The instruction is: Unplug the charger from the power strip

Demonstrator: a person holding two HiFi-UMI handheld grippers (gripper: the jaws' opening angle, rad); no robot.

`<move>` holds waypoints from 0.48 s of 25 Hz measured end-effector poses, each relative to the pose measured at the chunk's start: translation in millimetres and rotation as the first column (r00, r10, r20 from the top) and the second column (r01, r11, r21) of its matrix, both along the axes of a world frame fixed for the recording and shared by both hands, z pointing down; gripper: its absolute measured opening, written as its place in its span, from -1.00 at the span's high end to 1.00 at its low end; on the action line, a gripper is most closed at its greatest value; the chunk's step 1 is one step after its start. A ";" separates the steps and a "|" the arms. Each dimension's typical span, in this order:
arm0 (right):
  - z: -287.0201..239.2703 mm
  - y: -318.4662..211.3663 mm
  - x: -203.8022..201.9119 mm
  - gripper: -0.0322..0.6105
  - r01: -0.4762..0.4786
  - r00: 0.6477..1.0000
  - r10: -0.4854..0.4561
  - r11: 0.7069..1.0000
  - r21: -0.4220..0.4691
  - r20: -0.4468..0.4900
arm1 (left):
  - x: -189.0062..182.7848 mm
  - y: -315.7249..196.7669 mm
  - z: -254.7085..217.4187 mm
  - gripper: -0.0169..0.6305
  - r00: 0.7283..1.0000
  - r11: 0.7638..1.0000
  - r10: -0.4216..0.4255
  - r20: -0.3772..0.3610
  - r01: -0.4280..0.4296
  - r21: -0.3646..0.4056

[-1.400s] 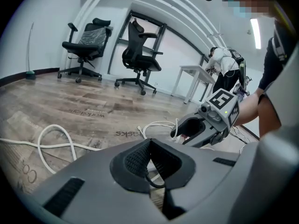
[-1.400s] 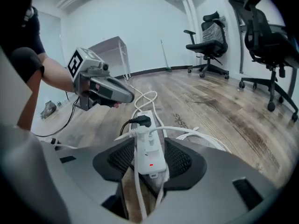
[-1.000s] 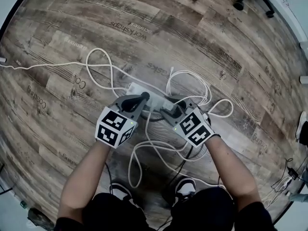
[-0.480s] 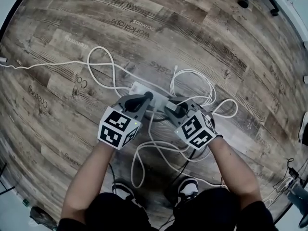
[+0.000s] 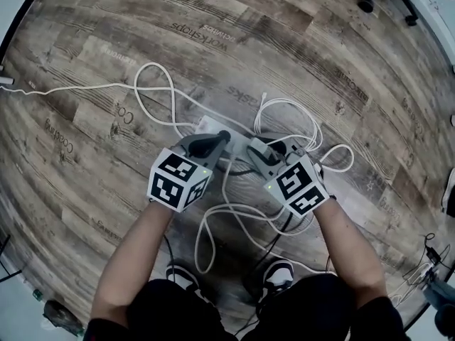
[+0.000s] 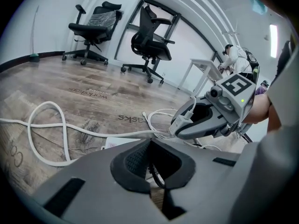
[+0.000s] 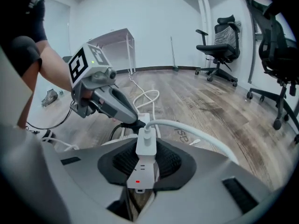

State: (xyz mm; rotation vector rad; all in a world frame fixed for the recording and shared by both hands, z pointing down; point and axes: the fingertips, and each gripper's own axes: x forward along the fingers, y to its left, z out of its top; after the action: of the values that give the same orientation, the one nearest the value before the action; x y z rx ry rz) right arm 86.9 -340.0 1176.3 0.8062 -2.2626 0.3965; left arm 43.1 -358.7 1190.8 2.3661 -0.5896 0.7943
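A white power strip [image 5: 208, 127] lies on the wood floor, with its red-lit end [image 7: 138, 181] right under my right jaws. The white charger [image 7: 145, 146], a white cable [image 7: 196, 129] plugged into its top, sits between the pads of my right gripper [image 7: 145, 157], which is shut on it. In the left gripper view the charger [image 6: 186, 121] looks raised a little off the strip [image 6: 117, 143]. My left gripper [image 5: 221, 137] is shut, its tips [image 7: 132, 123] down on the strip's far end beside a black cord [image 7: 110, 130].
White cable loops [image 5: 156, 98] sprawl over the floor left and right of the strip. Black cords run back toward the person's shoes [image 5: 274, 275]. Office chairs [image 6: 149, 36] and a white table [image 7: 114, 45] stand farther off.
My right gripper's jaws have closed on the charger and risen slightly. The left gripper stays on the strip.
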 end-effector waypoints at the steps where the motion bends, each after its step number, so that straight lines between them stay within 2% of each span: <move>1: -7.0 -0.7 -3.0 0.57 0.010 1.000 -0.010 1.000 0.000 0.010 | -0.8 1.6 0.6 0.89 1.000 1.000 -0.009 -0.001 0.009 -0.009; 3: -26.4 -0.5 -5.0 0.57 0.013 0.999 -0.014 1.000 0.015 0.033 | -0.1 3.4 0.5 0.89 1.000 1.000 -0.025 0.007 0.025 -0.018; 6: -64.1 1.8 1.2 0.57 -0.025 0.997 0.023 0.999 0.035 0.074 | -1.9 2.6 -17.0 0.89 0.998 0.998 -0.050 0.024 0.049 0.043; 10: -128.0 14.0 21.5 0.57 -0.118 0.984 0.112 0.992 0.036 0.137 | -19.8 -9.0 -94.7 0.89 0.984 0.978 -0.168 -0.060 0.174 0.113; 12: -168.1 21.0 28.2 0.57 -0.164 0.973 0.157 0.986 0.030 0.167 | -34.2 -8.4 -140.6 0.89 0.979 0.969 -0.195 -0.066 0.202 0.139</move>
State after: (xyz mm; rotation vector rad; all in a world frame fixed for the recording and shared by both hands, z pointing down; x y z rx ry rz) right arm 115.1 -319.1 1008.2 1.0165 -2.3723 0.5059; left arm 8.8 -367.1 1050.3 2.4017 -0.8732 0.6173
